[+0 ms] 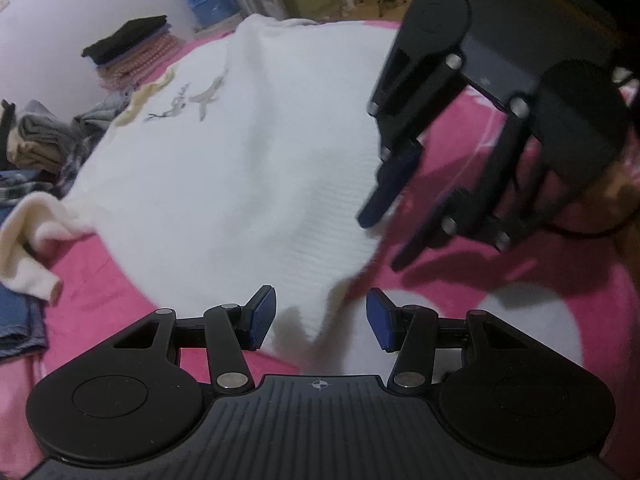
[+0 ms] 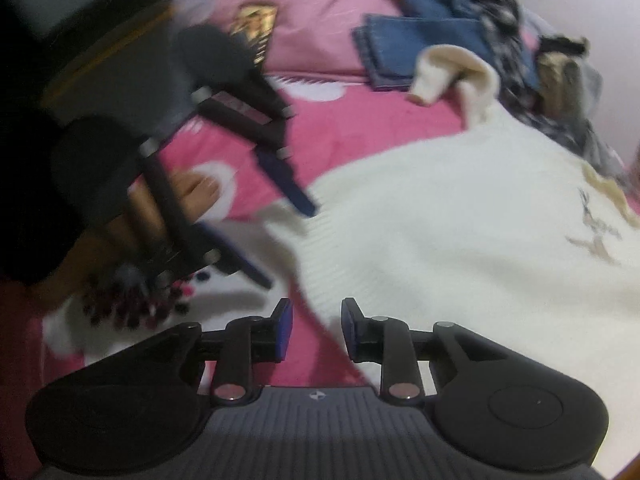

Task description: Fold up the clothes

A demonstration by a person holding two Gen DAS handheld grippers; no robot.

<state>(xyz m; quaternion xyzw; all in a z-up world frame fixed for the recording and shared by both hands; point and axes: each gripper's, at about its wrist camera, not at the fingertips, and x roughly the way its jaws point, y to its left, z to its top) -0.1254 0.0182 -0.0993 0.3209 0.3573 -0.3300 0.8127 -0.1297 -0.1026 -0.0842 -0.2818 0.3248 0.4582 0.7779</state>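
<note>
White sweater (image 1: 240, 184), hem beneath left gripper (image 1: 320, 318)

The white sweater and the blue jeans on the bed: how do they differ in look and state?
The white sweater is lying spread out on the pink bedcover, while the blue jeans are already folded flat. The sweater is pale, ribbed and has a small embroidered design; the jeans are plain dark blue. The sweater lies right before both open tongs; the jeans lie farther off, beyond its sleeve. Both rest on the same bedcover.
</note>
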